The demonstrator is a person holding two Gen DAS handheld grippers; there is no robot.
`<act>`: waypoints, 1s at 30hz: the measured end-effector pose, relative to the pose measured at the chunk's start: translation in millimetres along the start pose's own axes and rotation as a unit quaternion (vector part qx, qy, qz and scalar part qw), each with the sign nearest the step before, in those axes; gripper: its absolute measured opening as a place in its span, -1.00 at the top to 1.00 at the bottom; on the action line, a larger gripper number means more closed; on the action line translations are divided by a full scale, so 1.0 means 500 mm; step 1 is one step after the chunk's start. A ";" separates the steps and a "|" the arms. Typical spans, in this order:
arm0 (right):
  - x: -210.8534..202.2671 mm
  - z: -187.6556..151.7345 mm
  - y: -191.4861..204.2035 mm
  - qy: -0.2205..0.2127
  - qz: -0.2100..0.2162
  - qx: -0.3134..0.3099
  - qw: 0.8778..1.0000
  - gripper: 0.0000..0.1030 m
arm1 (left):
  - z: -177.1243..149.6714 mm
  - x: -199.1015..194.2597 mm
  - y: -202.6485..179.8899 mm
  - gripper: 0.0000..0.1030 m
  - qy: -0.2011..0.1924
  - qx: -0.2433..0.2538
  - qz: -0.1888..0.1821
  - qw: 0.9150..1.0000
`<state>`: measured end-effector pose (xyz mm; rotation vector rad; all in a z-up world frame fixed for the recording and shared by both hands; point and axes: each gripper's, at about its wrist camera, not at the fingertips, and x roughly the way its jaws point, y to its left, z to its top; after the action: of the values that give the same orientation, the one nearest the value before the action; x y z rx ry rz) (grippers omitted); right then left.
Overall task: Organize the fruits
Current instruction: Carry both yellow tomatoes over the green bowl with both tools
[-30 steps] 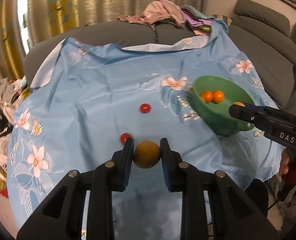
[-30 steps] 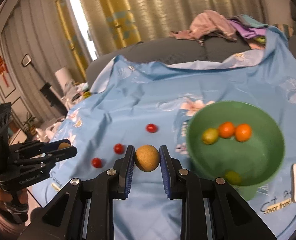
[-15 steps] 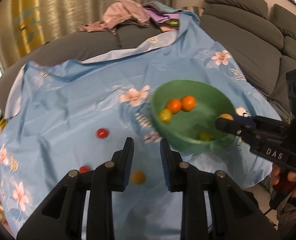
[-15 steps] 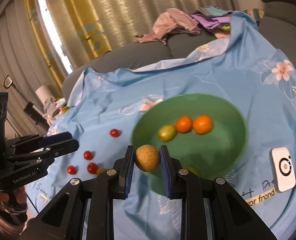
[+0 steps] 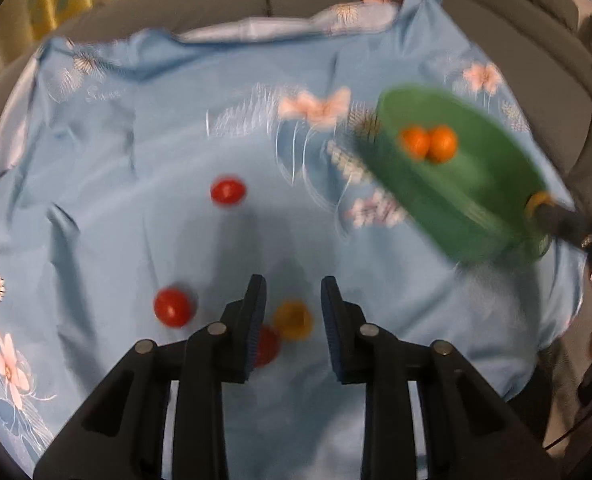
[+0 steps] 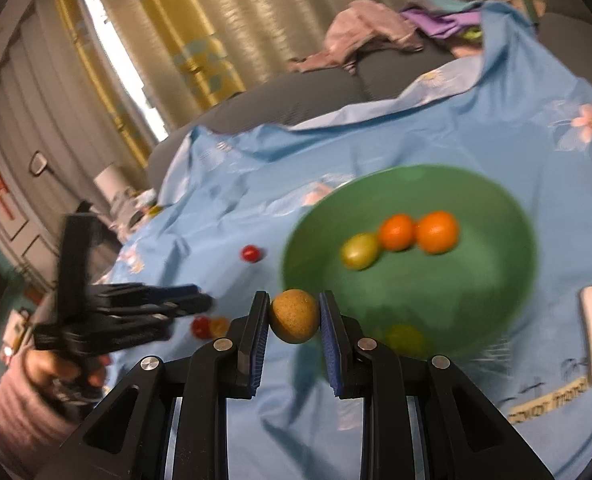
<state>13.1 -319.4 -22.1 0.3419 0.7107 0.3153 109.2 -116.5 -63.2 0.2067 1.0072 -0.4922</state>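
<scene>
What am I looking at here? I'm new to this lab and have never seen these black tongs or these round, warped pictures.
There is no robot here. A person holds a black two-finger gripper in each hand, and each gripper carries a wide-angle camera that looks along its fingers, hence the round pictures.

One picture comes from the left gripper. It is open, above a small yellow fruit that lies on the blue flowered cloth among red tomatoes.

The other comes from the right gripper. It is shut on a brown round fruit, near the edge of the green bowl. The bowl holds two orange fruits and some yellow-green ones. The pictures are blurred.
</scene>
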 end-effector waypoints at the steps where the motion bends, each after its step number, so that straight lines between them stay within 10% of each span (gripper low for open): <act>1: 0.006 -0.002 0.004 0.003 0.004 -0.002 1.000 0.49 | -0.005 0.011 -0.002 0.47 0.009 0.007 0.003 1.000; 21: 0.028 0.001 0.009 0.015 -0.002 -0.001 1.000 0.49 | -0.004 0.062 0.012 0.50 0.038 0.033 0.020 0.999; 30: 0.005 0.006 -0.026 -0.006 -0.031 0.016 0.999 0.49 | 0.081 -0.047 -0.086 0.49 -0.057 0.048 -0.070 0.995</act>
<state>18.9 -330.4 -26.8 0.3513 0.7139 0.2423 108.8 -162.9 -19.4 0.1929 0.8902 -0.6740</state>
